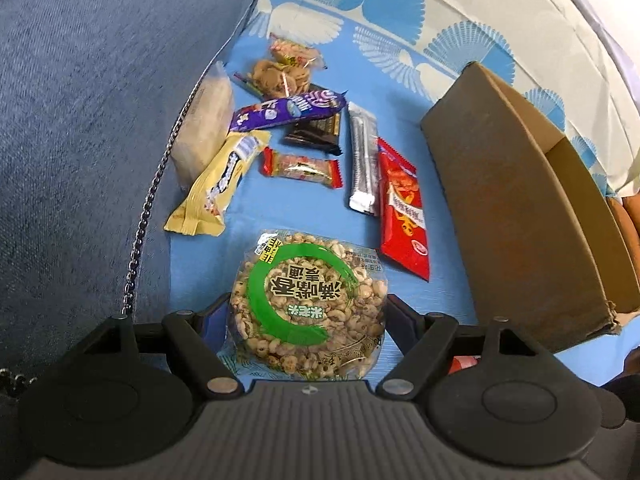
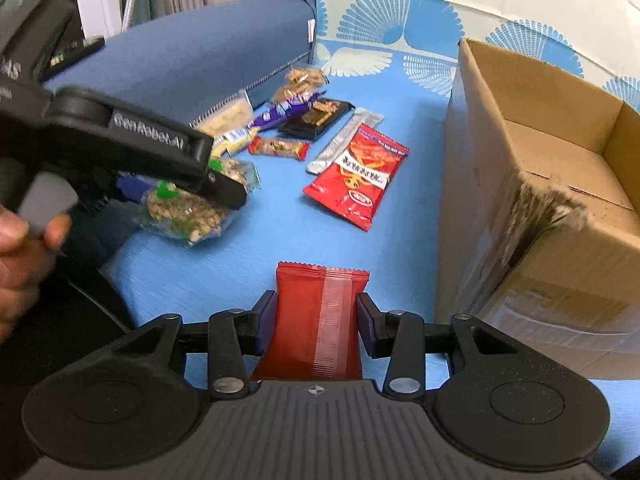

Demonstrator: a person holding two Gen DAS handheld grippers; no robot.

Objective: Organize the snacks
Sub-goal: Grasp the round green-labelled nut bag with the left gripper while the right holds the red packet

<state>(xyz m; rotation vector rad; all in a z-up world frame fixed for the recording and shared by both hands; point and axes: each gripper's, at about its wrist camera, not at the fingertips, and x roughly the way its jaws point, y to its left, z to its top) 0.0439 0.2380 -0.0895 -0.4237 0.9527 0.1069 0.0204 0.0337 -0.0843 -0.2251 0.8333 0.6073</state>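
My left gripper is shut on a round puffed-grain cake in a clear wrapper with a green ring, held just above the blue cloth. The right wrist view shows that same gripper and cake at the left, with a hand behind it. Between the pads of my right gripper sits a red snack packet, gripped across its width. An open cardboard box stands to the right, its inside showing nothing but bare cardboard.
Loose snacks lie on the blue cloth: a purple bar, a yellow packet, a red-ended candy, a silver stick, a red chips bag, a black packet. A blue cushion borders the left.
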